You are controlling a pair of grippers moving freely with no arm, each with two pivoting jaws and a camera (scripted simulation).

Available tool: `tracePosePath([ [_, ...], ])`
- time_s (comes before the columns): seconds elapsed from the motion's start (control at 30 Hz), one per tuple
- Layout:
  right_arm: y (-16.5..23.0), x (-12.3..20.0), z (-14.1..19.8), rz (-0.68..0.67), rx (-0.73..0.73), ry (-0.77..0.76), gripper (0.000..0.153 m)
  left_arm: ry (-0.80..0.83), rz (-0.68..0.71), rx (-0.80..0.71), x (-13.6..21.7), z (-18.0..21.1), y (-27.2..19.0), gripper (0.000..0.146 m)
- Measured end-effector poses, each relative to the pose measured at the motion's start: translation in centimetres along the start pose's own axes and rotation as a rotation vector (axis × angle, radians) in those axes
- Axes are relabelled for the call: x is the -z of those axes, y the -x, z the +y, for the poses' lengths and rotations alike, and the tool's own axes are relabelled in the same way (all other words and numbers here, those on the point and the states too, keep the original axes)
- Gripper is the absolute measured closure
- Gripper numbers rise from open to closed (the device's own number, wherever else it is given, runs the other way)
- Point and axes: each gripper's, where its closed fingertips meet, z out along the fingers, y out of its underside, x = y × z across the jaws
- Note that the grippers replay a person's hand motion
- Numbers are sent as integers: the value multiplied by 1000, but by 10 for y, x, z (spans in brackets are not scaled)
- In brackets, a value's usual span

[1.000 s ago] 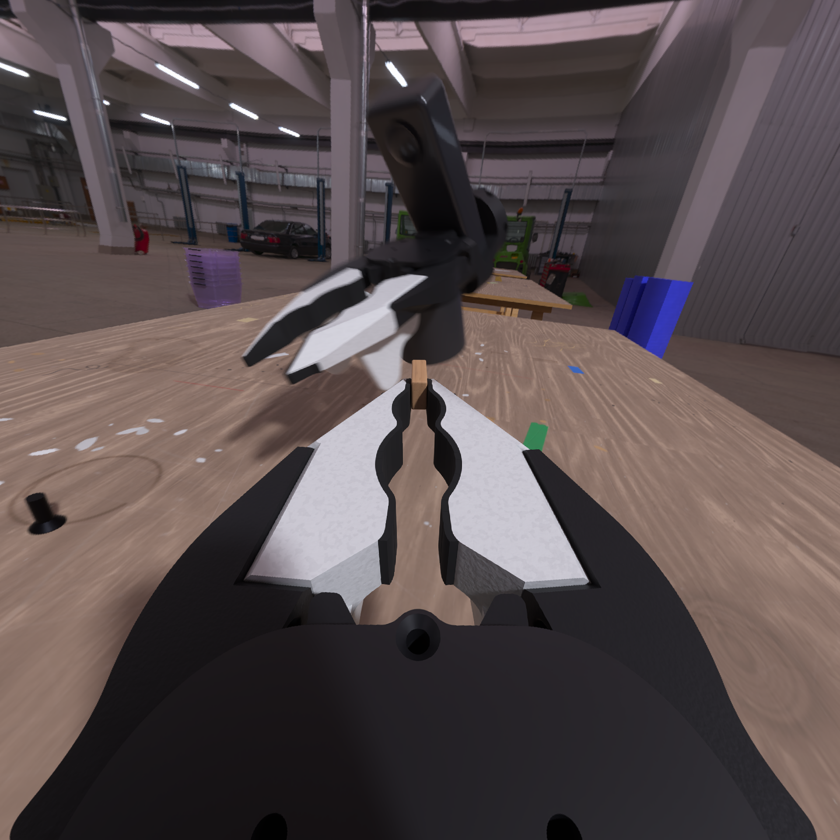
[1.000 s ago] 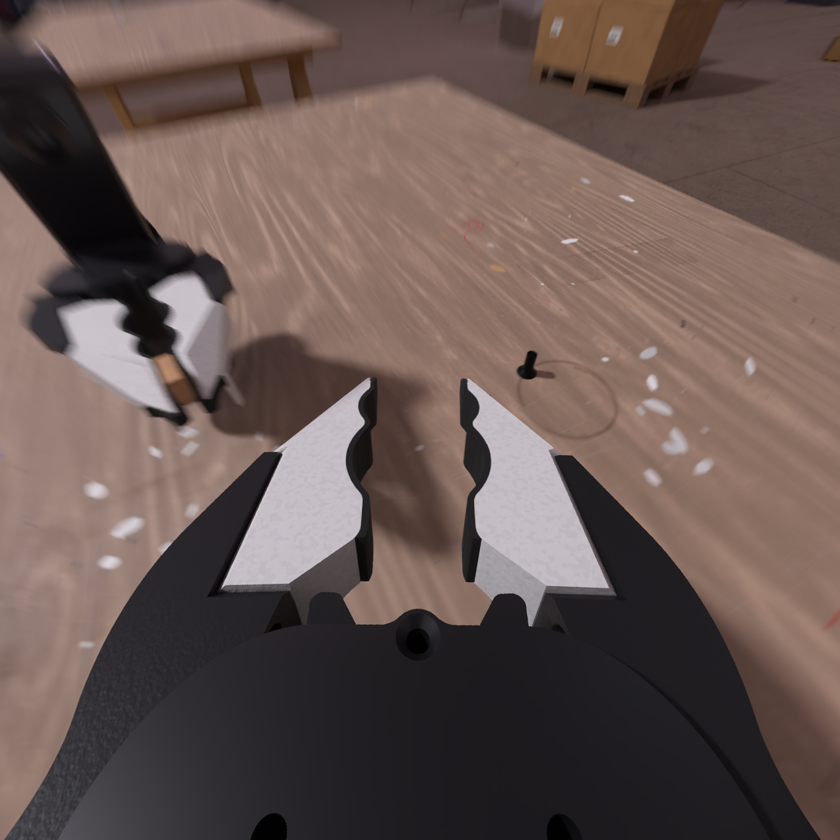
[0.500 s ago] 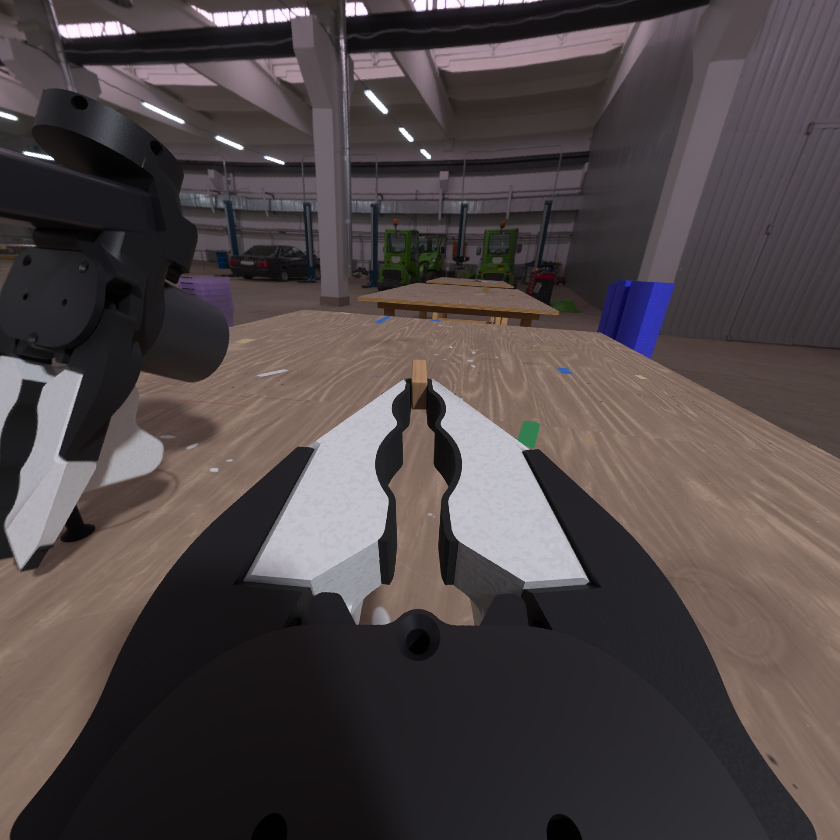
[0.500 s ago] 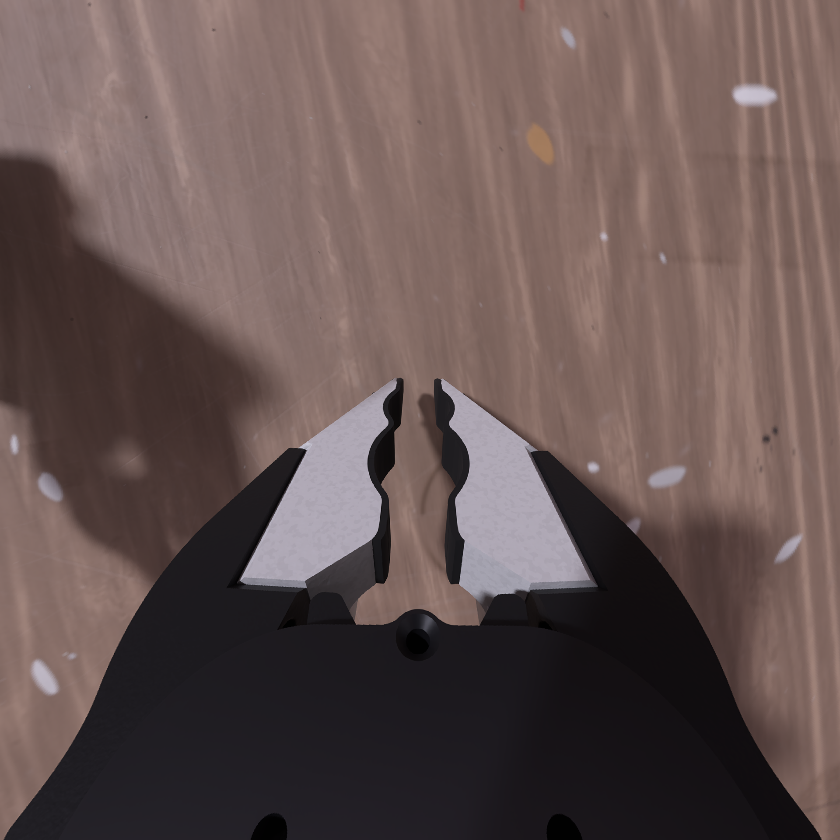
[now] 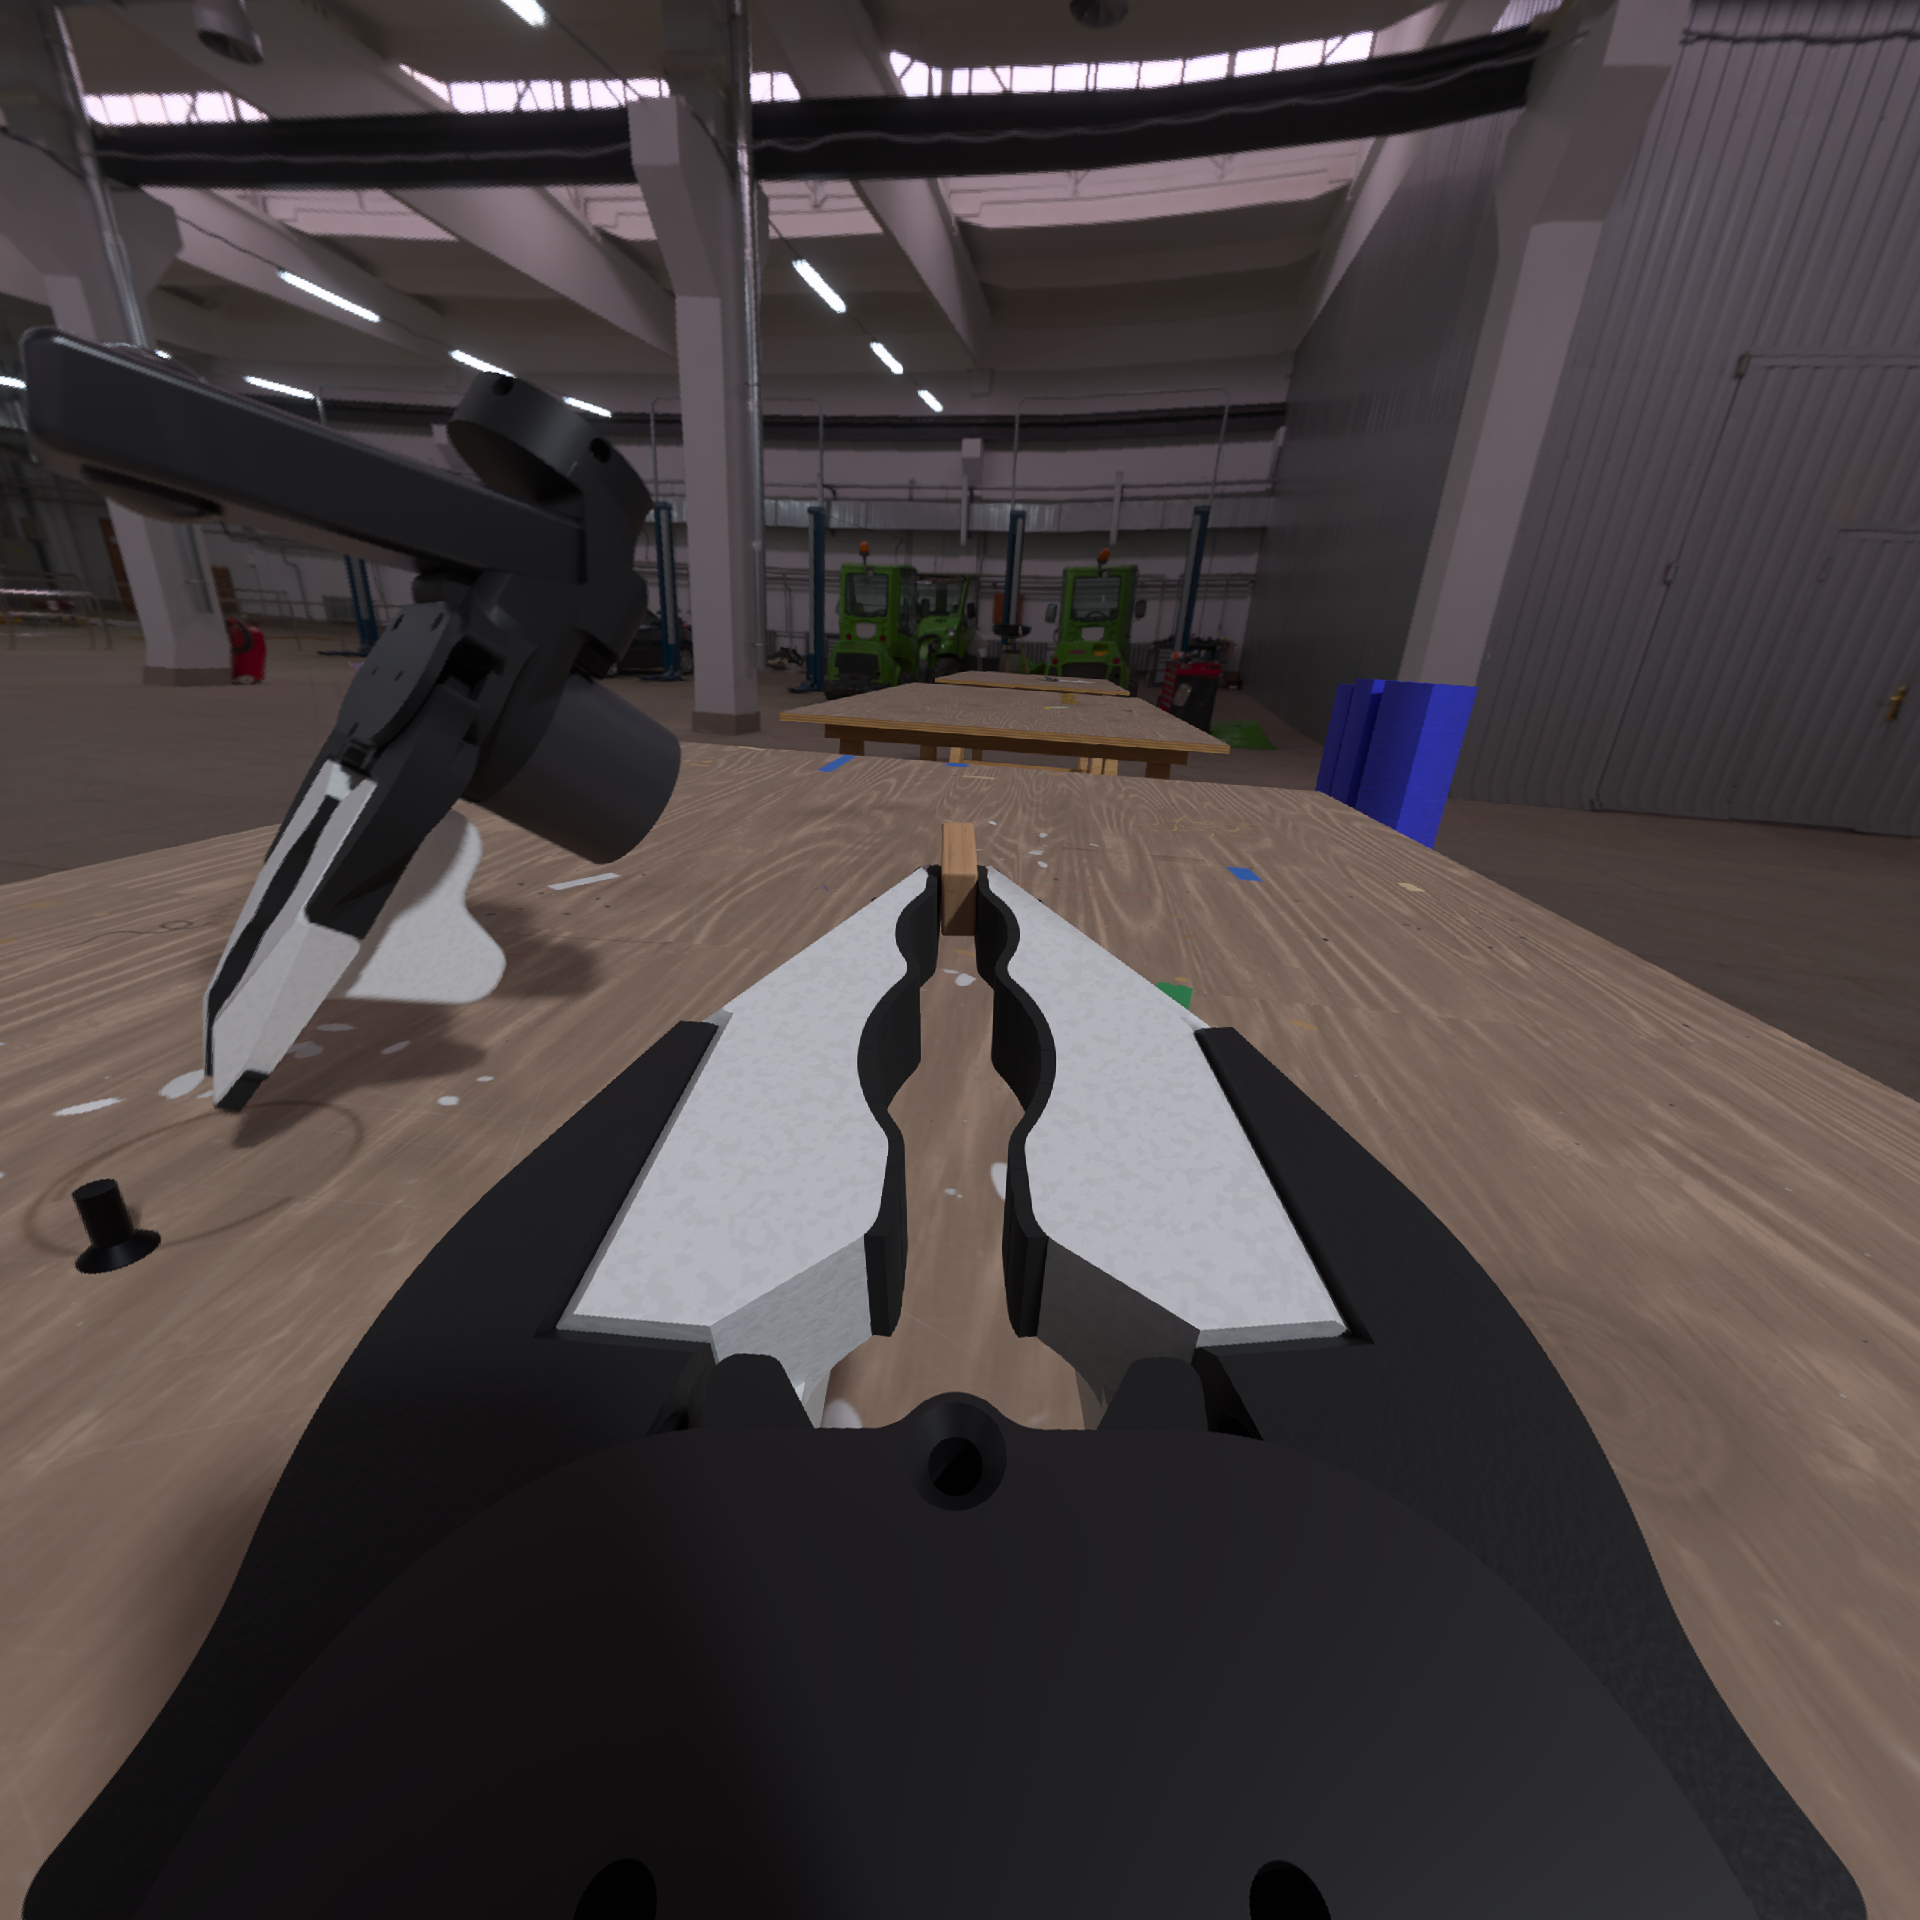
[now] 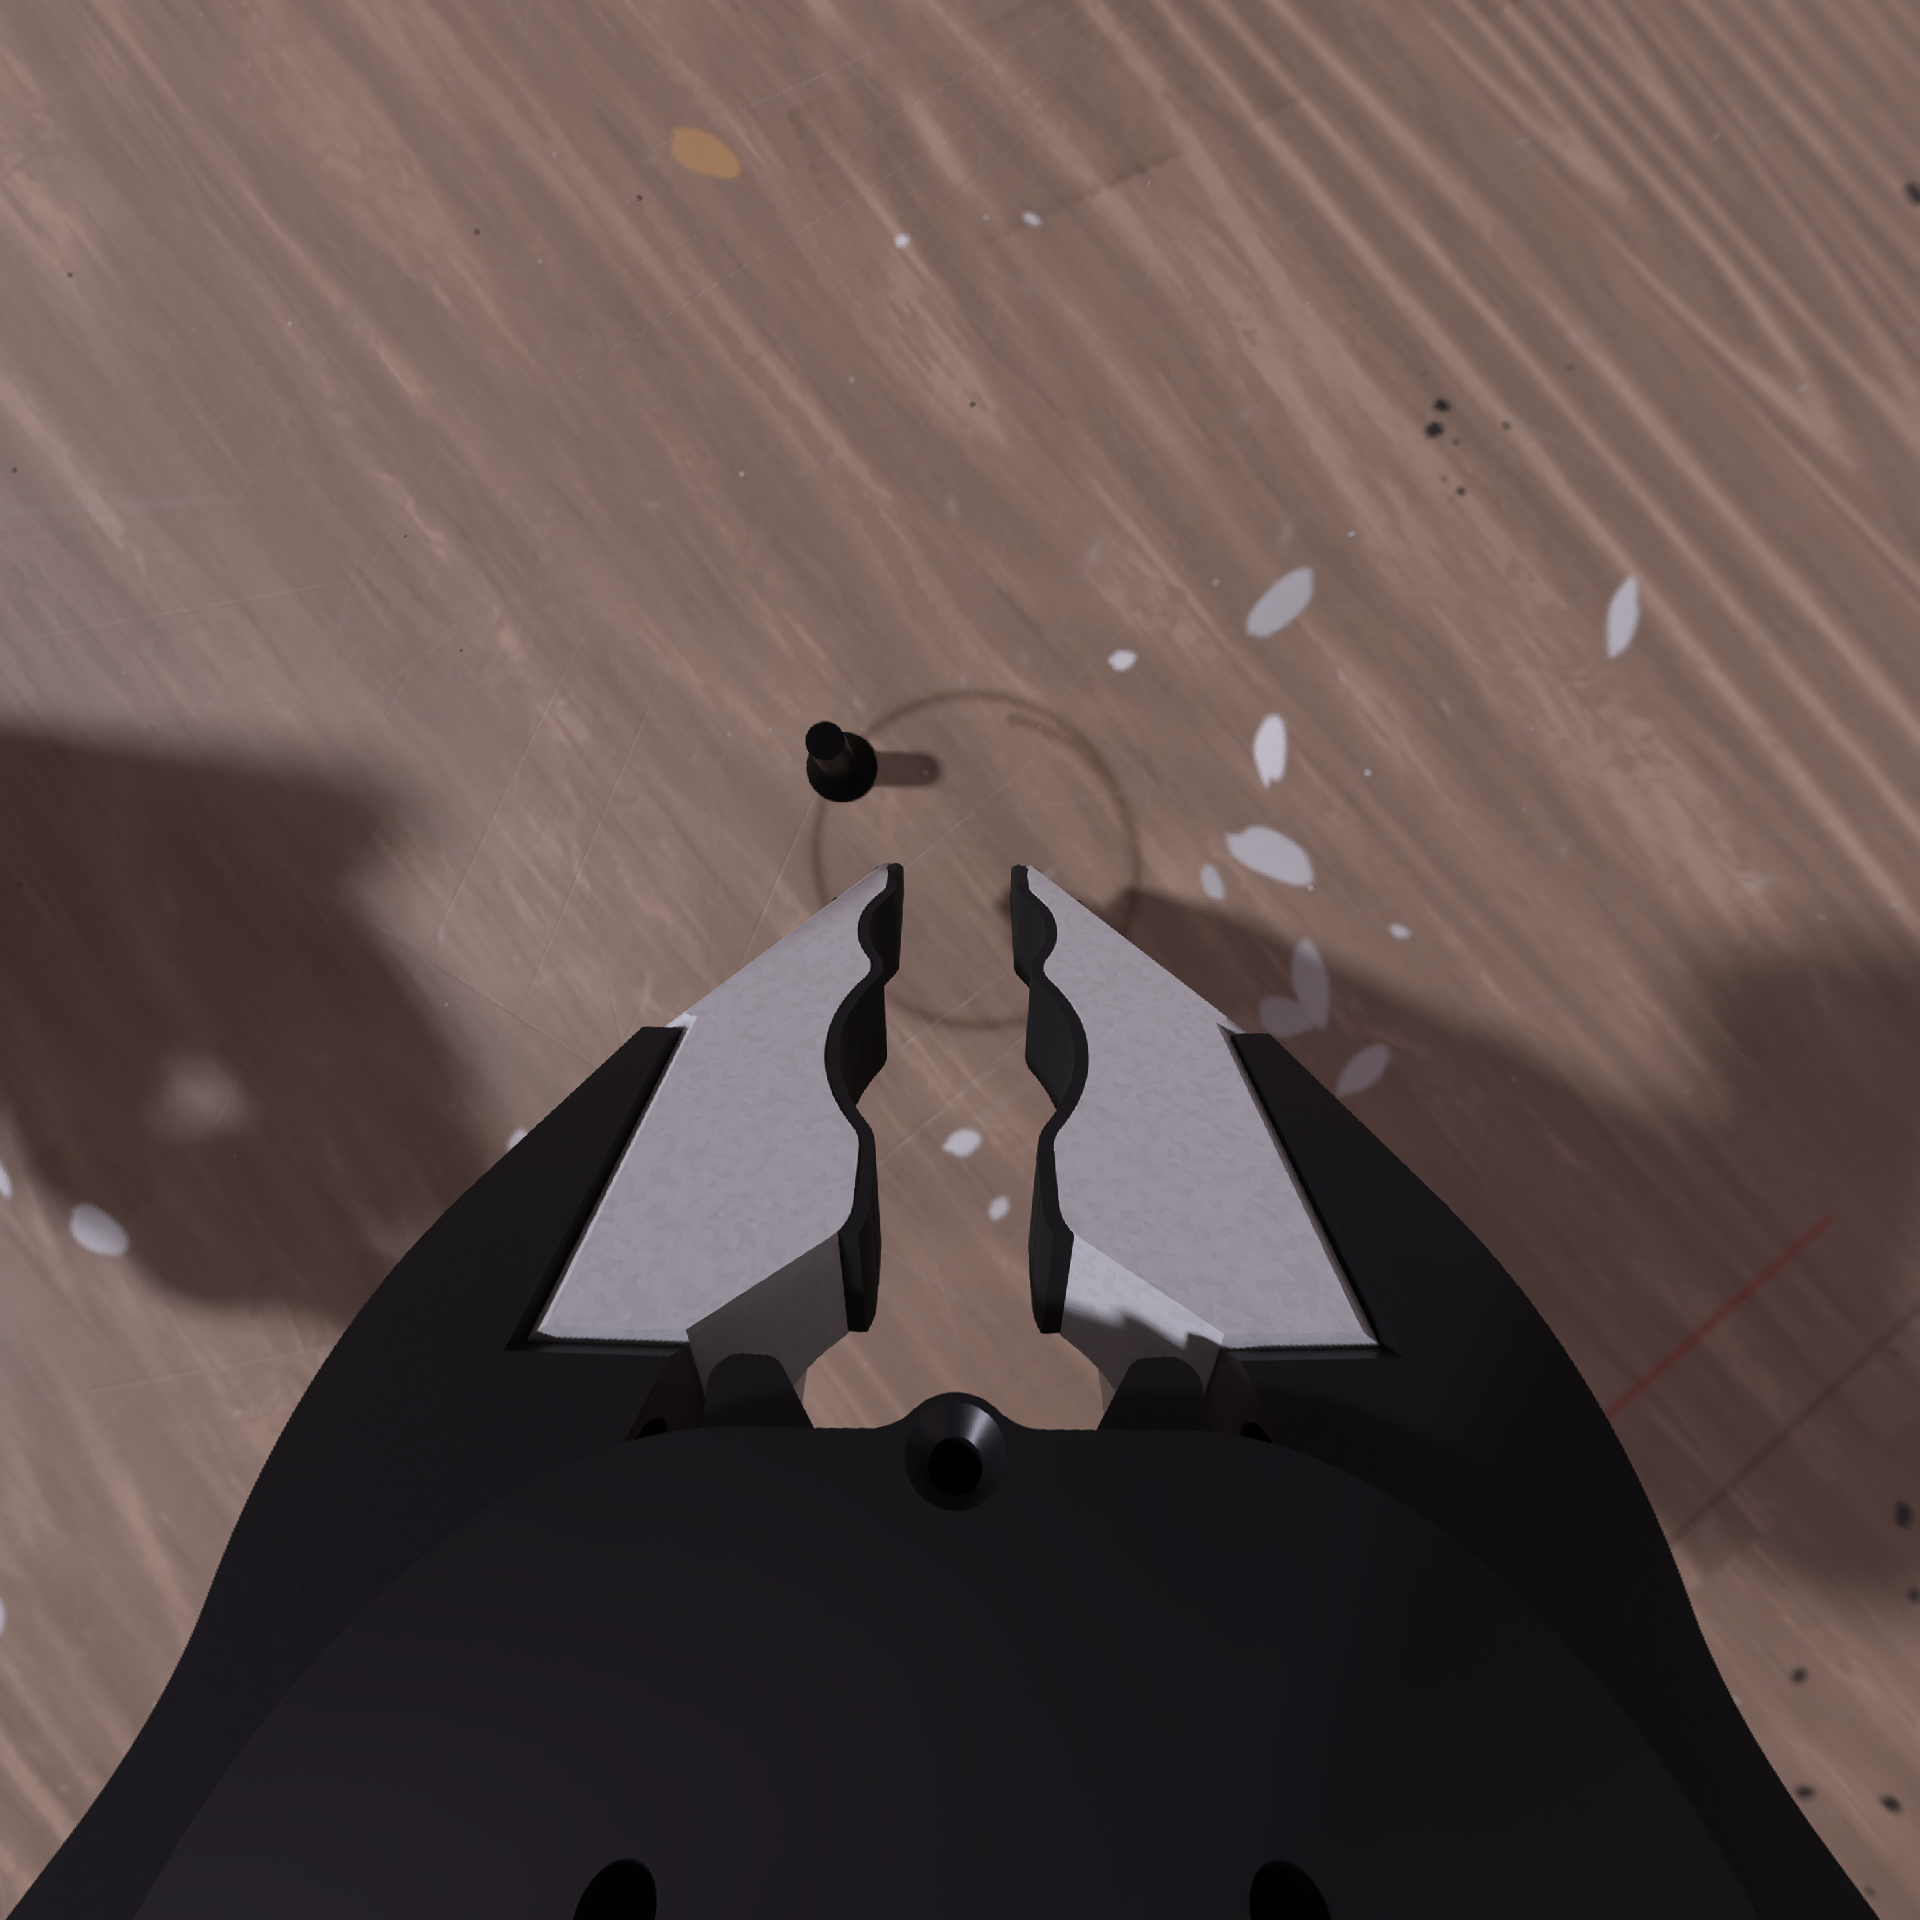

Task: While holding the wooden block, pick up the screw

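Note:
My left gripper point(image 5: 957, 896) is shut on a small wooden block point(image 5: 957, 868), which stands upright between its fingertips above the table. The black screw point(image 5: 109, 1231) stands on its head on the table at the far left of the left wrist view. My right gripper point(image 5: 231, 1086) points steeply down, with its tips just above the table, beyond and to the right of the screw. In the right wrist view my right gripper point(image 6: 956, 873) is narrowly open and empty. There the screw point(image 6: 836, 764) lies just ahead and left of the fingertips, outside the jaws.
The wooden table point(image 5: 1455, 1195) carries white paint flecks point(image 6: 1268, 857) and a faint drawn circle point(image 6: 1101, 790) next to the screw. Its right edge drops off near a blue box point(image 5: 1397, 758). More tables point(image 5: 997, 717), a pillar point(image 5: 717, 499) and green vehicles point(image 5: 904, 613) stand far behind.
My right gripper has drawn back from the screw and its jaws have opened a little. The screw stays on the table. My left gripper still holds the block and has tilted slightly.

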Motion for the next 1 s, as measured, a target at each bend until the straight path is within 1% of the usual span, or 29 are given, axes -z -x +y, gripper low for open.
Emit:
tracePosePath([
  [0.17,11,-18,-1,-52,-19,22,131,0,5,1,-1,0,1,141],
  [0.27,17,-26,-5,-51,3,11,130,5,11,-1,-2,1,1,141],
  [0.33,21,-29,-8,-54,21,12,133,6,14,-1,-2,1,1,141],
  [0.43,25,-32,-13,-52,85,9,144,0,17,5,-1,0,1,141],
  [0.6,29,-32,-13,-86,171,50,145,-8,11,14,0,-1,3,141],
  [0.7,42,-17,-14,-166,271,-11,145,14,-15,13,-1,1,7,141],
  [0.77,59,4,-6,-243,388,-48,145,34,-29,8,0,3,8,141],
  [0.8,69,16,3,-271,480,-48,145,36,-30,8,0,2,8,141],
  [0.9,96,48,50,-351,796,5,145,26,-25,21,3,-3,7,141],
  [1.0,111,64,92,-391,1027,86,145,30,-25,29,5,-4,8,141],
])
